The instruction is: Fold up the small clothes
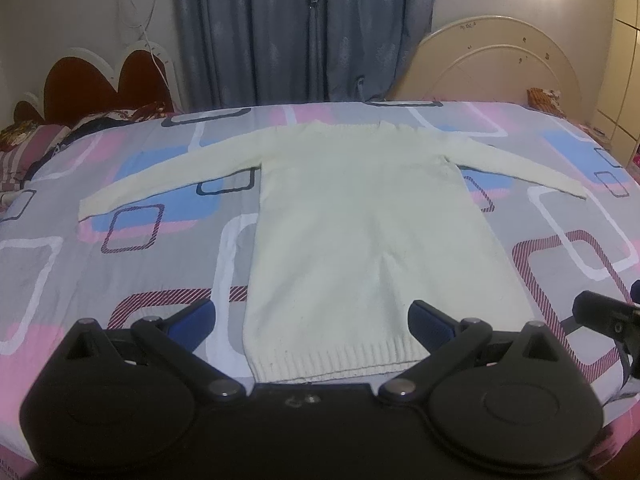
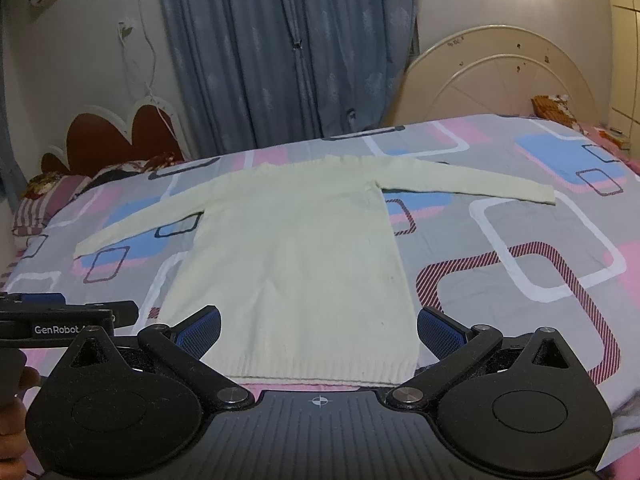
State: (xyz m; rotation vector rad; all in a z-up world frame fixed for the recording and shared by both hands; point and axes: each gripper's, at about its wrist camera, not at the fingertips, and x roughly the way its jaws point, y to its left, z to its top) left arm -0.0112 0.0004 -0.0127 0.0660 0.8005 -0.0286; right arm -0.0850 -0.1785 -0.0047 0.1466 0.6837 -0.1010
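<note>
A cream knit sweater point(image 1: 352, 232) lies flat on the bed, hem toward me, both long sleeves spread out to the sides. It also shows in the right wrist view point(image 2: 296, 248). My left gripper point(image 1: 314, 320) is open and empty, its blue pads point(image 1: 196, 322) held above the hem. My right gripper point(image 2: 320, 330) is open and empty, also above the hem, its blue pads point(image 2: 442, 330) to either side of the sweater body. The left gripper's body point(image 2: 60, 320) shows at the left of the right wrist view.
The bed has a patterned grey, pink and blue sheet point(image 1: 568, 220). Pillows point(image 1: 36, 140) and a dark red headboard point(image 1: 100, 84) stand at the left. A cream headboard point(image 1: 500, 60) is at the right; blue curtains point(image 1: 304, 28) hang behind.
</note>
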